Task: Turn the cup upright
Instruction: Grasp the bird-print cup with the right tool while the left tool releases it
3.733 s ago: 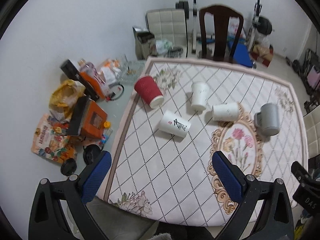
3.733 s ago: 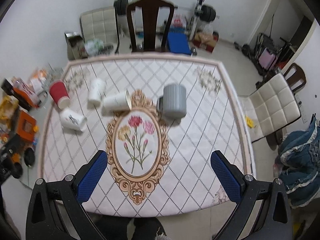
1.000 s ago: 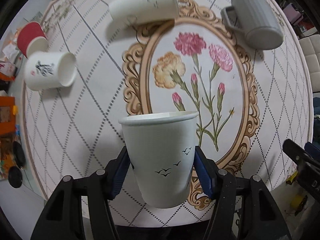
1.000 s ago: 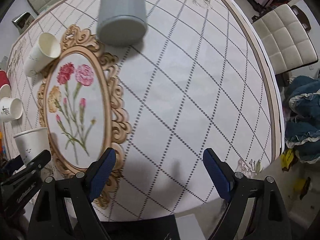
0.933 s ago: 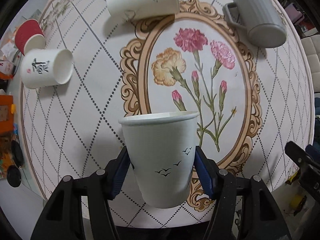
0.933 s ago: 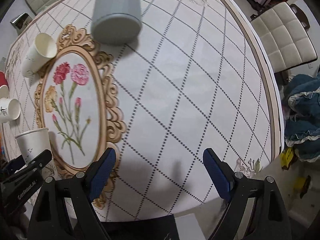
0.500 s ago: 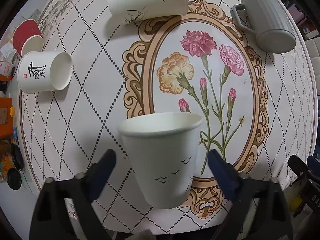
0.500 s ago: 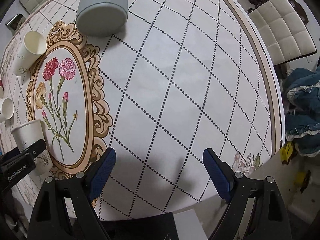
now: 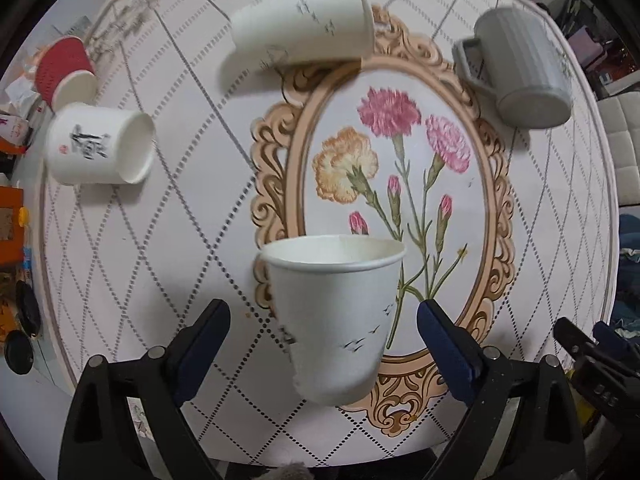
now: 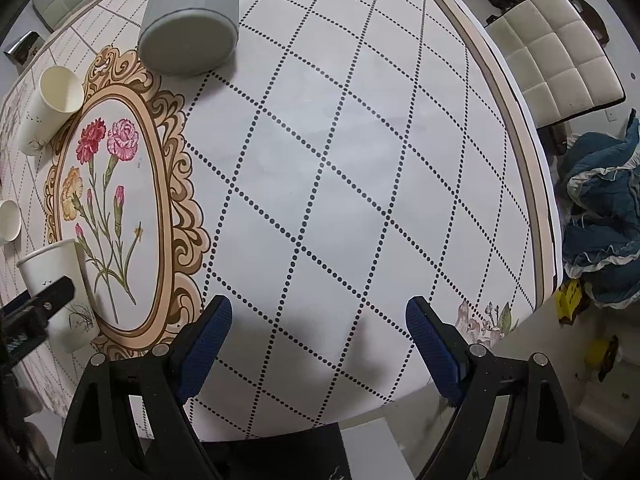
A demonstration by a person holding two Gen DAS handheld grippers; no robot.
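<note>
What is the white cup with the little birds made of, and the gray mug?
The standing white cup looks like matte paper: thin wall, rolled rim, printed birds. The gray mug lying on its side looks like ceramic, perhaps plastic: thick ribbed wall, solid handle, dull even finish. The look alone cannot settle it.

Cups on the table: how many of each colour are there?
White paper cups: 3, one upright between the open left gripper, one on its side with birds, one on its side with black writing
Red paper cup: 1, on its side
Grey mug: 1, on its side
Total: 5
</note>
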